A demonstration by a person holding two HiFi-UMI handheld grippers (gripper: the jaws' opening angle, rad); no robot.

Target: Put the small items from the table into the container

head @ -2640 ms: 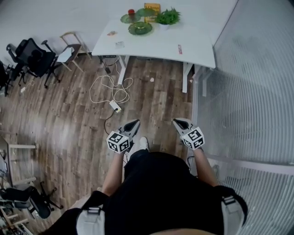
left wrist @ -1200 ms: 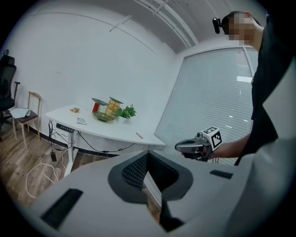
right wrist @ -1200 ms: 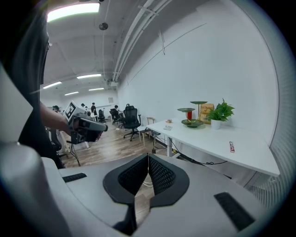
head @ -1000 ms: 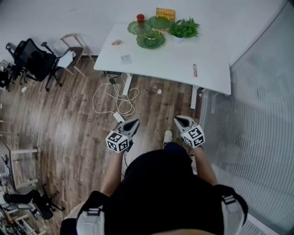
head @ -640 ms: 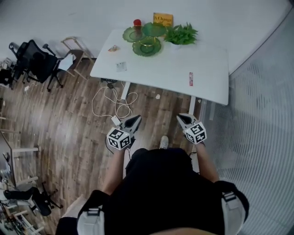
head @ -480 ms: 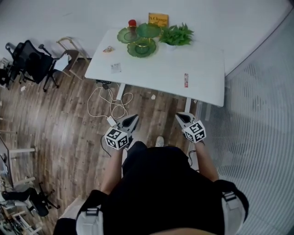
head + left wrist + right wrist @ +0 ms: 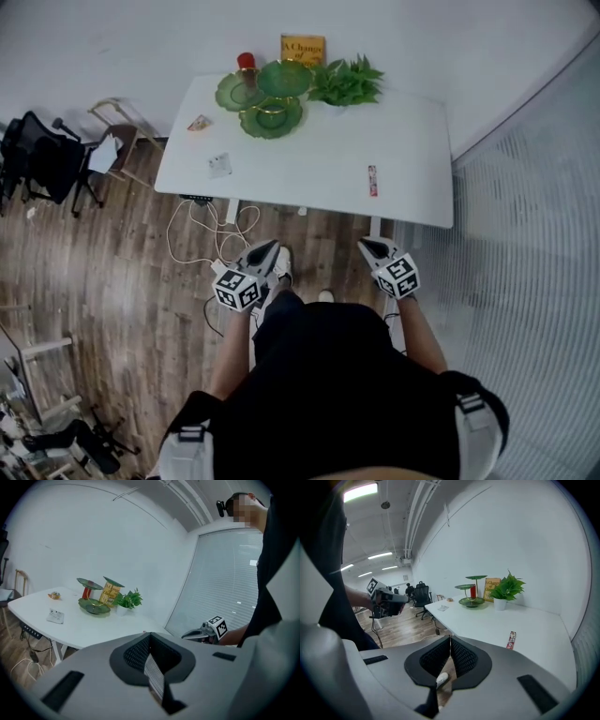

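Note:
A white table [image 7: 309, 164] stands ahead of me. On it lie a red stick packet [image 7: 372, 180], a white sachet [image 7: 219, 165] and a small orange wrapped item [image 7: 199, 123]. Green glass dishes [image 7: 270, 117] on a tiered stand sit at the table's far side, next to a red can [image 7: 246, 61]. My left gripper [image 7: 267, 249] and right gripper [image 7: 366, 246] hover over the floor just short of the table's near edge, both shut and empty. The right gripper view shows the packet [image 7: 512, 640] nearest, with the dishes [image 7: 471, 602] beyond. In the left gripper view the sachet [image 7: 55, 616] lies left of the dishes [image 7: 94, 606].
A potted plant [image 7: 345, 82] and a yellow box [image 7: 303, 47] stand at the table's back. Cables [image 7: 202, 234] lie on the wooden floor under its left end. Office chairs [image 7: 47, 164] are at the left. A frosted glass wall [image 7: 525, 244] runs along the right.
The person has walked forward: the table has come nearer and lower in the head view. Both grippers travelled with them toward its near edge, still shut.

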